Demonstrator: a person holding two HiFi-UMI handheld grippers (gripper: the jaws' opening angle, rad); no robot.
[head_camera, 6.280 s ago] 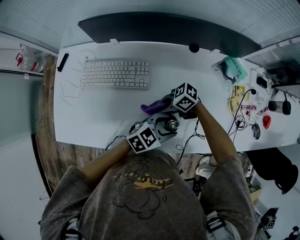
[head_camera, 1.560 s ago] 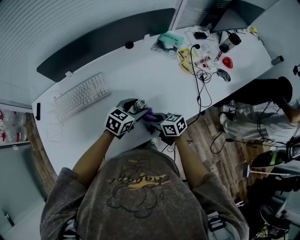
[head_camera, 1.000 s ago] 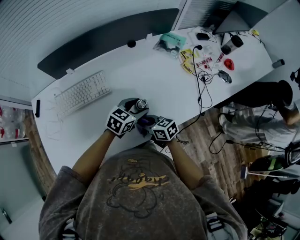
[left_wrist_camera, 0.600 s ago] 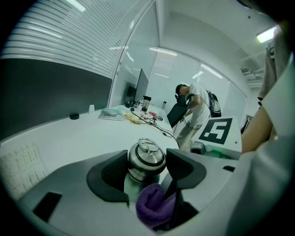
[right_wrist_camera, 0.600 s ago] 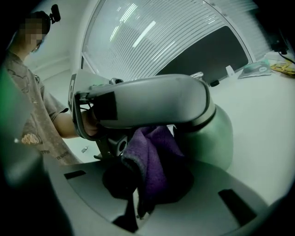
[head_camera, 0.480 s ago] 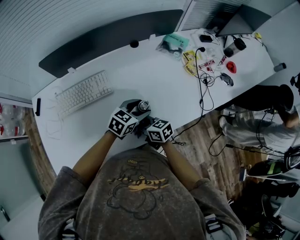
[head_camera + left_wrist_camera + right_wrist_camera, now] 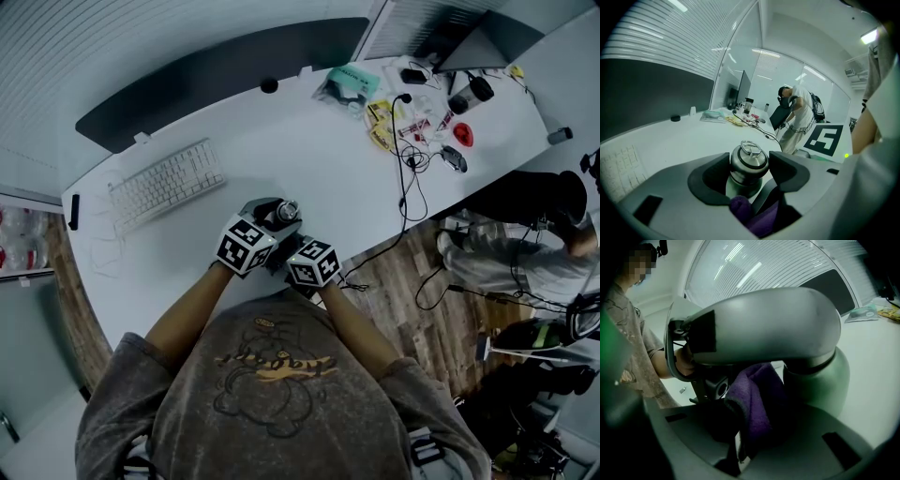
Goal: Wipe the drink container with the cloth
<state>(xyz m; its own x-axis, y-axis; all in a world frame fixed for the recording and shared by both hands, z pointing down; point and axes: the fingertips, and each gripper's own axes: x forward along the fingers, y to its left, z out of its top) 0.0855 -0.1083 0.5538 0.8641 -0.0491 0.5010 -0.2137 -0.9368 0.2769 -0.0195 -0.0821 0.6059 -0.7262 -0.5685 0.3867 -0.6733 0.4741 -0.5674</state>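
A steel drink container (image 7: 283,212) with a ring-handled lid (image 7: 749,160) stands on the white table (image 7: 319,159), near its front edge. My left gripper (image 7: 269,221) is shut on it, one dark pad on each side of its neck (image 7: 749,165). A purple cloth (image 7: 757,401) is pinched in my right gripper (image 7: 740,430), which presses it against the container's side (image 7: 824,380) just below the left gripper's grey body (image 7: 759,329). In the head view the right gripper (image 7: 296,253) sits close beside the left, and the cloth is mostly hidden. A fold of cloth (image 7: 752,214) shows under the lid.
A white keyboard (image 7: 167,183) lies to the left and a long dark strip (image 7: 216,75) runs along the back. Cables, packets and a bottle (image 7: 417,112) crowd the far right. A person (image 7: 525,239) stands past the table's right end. The front edge is right under my grippers.
My right gripper has slid left with the cloth, closing in on the left gripper along the container's near side. The left gripper and the container have stayed put.
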